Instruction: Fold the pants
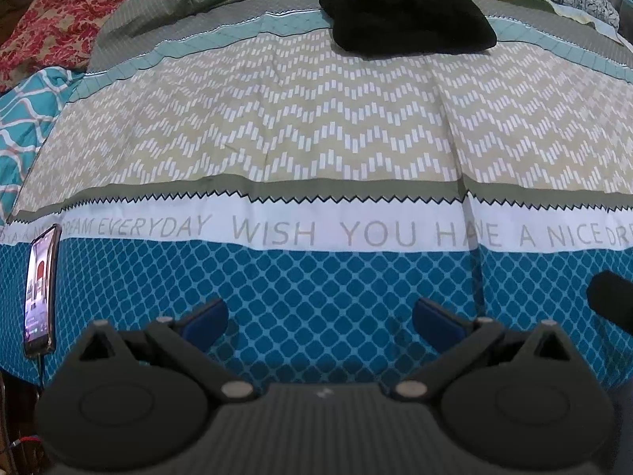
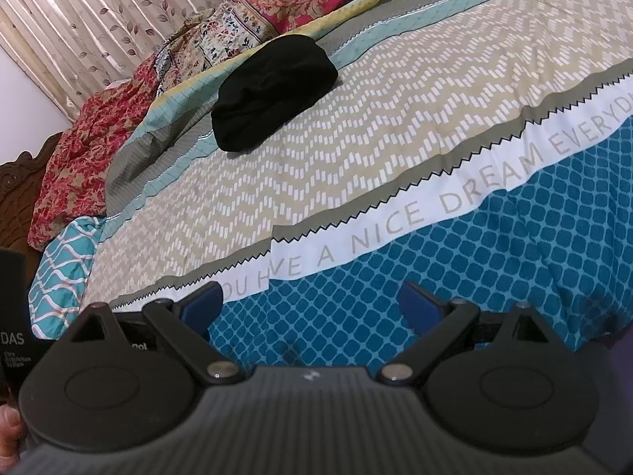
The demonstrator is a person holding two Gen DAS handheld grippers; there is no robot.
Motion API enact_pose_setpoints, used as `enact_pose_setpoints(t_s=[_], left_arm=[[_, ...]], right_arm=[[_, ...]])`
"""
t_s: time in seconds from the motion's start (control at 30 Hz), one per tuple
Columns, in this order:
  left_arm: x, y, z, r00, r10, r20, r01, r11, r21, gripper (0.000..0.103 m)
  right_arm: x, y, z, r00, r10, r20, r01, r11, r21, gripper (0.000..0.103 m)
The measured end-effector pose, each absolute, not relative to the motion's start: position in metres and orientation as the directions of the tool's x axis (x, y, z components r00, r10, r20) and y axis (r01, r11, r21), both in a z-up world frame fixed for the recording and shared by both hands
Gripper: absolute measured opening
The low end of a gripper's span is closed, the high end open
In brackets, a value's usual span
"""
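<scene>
Black pants (image 1: 407, 12) lie folded in a compact bundle far across the patterned bedspread (image 1: 316, 126), near its grey and teal bands. The right wrist view shows the same bundle of pants (image 2: 273, 91) at the upper left, resting flat. My left gripper (image 1: 320, 312) is open over the blue diamond-print band near the bed's front edge, with nothing between its blue pads. My right gripper (image 2: 310, 304) is also open and holds nothing, low over the same blue band of the bedspread (image 2: 395, 150). Both grippers are well short of the pants.
A lit phone (image 1: 39, 289) with a cable lies at the bed's left edge. Red floral and teal fabrics (image 1: 47, 27) pile along the far left. A black box (image 2: 14, 301) stands at the left, and a patterned curtain (image 2: 99, 12) hangs behind.
</scene>
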State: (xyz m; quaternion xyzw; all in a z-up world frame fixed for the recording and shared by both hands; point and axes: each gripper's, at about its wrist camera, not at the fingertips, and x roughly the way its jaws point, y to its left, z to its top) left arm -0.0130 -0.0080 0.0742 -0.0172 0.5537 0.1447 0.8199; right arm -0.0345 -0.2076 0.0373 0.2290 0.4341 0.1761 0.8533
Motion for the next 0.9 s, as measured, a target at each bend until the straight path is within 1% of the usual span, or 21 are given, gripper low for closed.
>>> enact_pose_setpoints(t_s=[0.33, 0.9], left_arm=[[-0.0123, -0.0073, 0.0723, 0.337, 0.224, -0.915, -0.256, 0.956, 0.139, 0.103], [-0.0113, -0.0076, 0.0699, 0.322, 0.225, -0.920, -0.261, 0.955, 0.143, 0.103]], right_arm=[[-0.0370, -0.2021, 0.0439, 0.597, 0.479, -0.644, -0.147, 0.854, 0.499, 0.097], [-0.0341, -0.2024, 0.0385, 0.574, 0.484, -0.661, -0.124, 0.849, 0.514, 0.097]])
